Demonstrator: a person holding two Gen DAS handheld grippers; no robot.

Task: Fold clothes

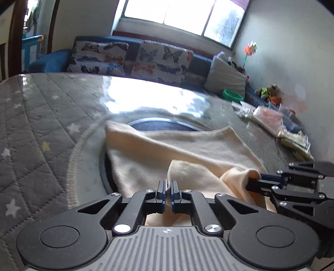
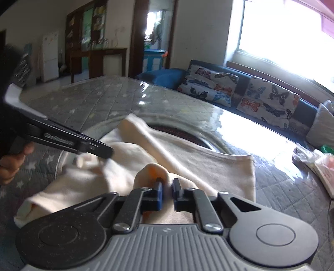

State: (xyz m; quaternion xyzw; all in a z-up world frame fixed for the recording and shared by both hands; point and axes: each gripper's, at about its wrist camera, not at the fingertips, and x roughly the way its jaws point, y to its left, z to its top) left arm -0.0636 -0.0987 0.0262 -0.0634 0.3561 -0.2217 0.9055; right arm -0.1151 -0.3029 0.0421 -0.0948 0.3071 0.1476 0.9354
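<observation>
1. Two claws grip one cream-coloured garment (image 1: 187, 150) that lies rumpled on a glass-covered tabletop (image 1: 261, 133), over a round dark inset in its middle.
2. The left claw (image 1: 168, 187) has its jaws pressed together on a raised fold of the garment's near edge; cloth shows between the blue pads.
3. The right claw (image 2: 167, 187) is likewise clamped on a bunched fold of the same garment, with fabric pinched between its pads.
4. In the left wrist view, the right claw enters from the right edge, its tips buried in a puckered fold just beside the left claw's fold.
5. In the right wrist view, the left claw reaches in from the left, held by a hand (image 2: 12, 164).
6. A grey quilted star-patterned mat (image 1: 31, 125) lies under the glass.
7. Butterfly-print cushions (image 2: 269, 100) line a blue sofa (image 2: 162, 77) beyond the tabletop, beneath a bright window (image 1: 183, 12).
</observation>
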